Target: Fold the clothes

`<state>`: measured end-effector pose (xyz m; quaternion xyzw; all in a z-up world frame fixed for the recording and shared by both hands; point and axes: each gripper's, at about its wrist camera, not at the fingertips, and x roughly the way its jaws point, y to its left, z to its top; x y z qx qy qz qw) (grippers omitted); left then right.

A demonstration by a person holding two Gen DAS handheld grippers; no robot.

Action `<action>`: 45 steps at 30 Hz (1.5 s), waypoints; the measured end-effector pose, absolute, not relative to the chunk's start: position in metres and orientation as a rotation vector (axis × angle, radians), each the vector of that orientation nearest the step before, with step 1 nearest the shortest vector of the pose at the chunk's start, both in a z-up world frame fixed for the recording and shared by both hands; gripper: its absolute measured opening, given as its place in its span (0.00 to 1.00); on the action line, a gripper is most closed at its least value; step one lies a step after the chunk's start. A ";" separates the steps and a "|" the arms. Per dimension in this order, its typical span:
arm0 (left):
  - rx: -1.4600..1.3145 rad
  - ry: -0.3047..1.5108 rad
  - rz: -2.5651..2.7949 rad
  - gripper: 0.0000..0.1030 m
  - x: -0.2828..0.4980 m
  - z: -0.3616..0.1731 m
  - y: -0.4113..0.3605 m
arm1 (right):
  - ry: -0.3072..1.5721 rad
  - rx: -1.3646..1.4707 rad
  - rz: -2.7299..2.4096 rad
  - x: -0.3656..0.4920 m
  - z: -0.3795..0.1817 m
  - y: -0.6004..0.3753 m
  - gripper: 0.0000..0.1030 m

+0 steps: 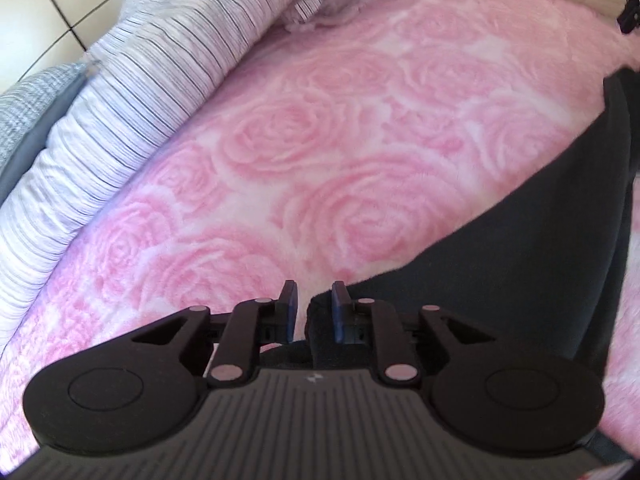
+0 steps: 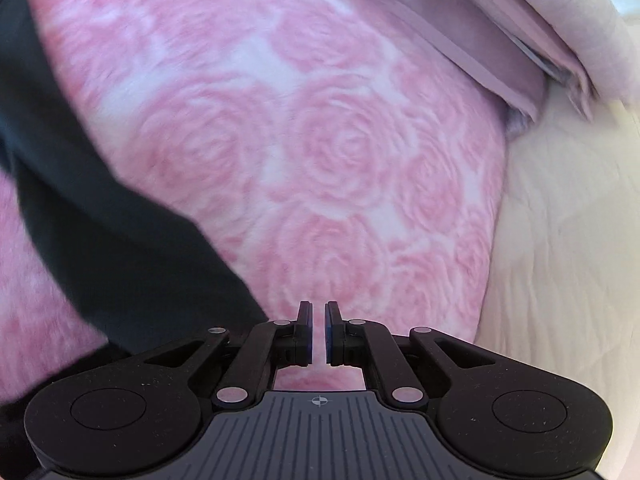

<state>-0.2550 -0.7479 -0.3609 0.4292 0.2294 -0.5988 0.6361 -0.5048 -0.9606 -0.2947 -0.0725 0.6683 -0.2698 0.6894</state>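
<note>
Left to right: striped bedding (image 1: 120,92) bunched along the far left, then the pink rose blanket (image 1: 320,152) w/ the dark garment (image 1: 520,232) lying across it toward the right of the left wrist view. Left gripper (image 1: 314,308) sits low at the garment's corner; a dark nub of cloth pokes up between its fingers, which are narrowed but w/ a gap, so prob. pinching that corner, tho contact on both pads isn't clear. In the right wrist view the garment (image 2: 120,240) runs down the left side and dips under the gripper body; right gripper (image 2: 319,332) is nearly closed, pink blanket showing thru the slit, nothing in it. Cream sheet (image 2: 560,260) lies off to the right. Step looks like a corner grab for a fold, or the set-down end of one; frames fit both. Either way the cloth is limp & will sag, so any lift needs a firm pinch.
</note>
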 end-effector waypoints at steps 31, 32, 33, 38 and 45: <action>1.123 0.444 -1.664 0.21 -0.397 -0.375 -0.685 | 1.615 -0.644 0.006 -0.482 -0.332 -0.816 0.03; 1.134 0.447 -1.679 0.21 -0.397 -0.376 -0.684 | 1.633 -0.626 0.027 -0.484 -0.322 -0.819 0.03; 1.145 0.451 -1.694 0.22 -0.397 -0.377 -0.683 | 1.648 -0.638 0.056 -0.488 -0.319 -0.817 0.03; 1.179 0.490 -1.748 0.23 -0.400 -0.379 -0.677 | 1.642 -0.741 0.173 -0.508 -0.329 -0.806 0.03; 1.119 0.546 -1.719 0.24 -0.402 -0.365 -0.662 | 1.697 -0.672 0.150 -0.505 -0.324 -0.792 0.16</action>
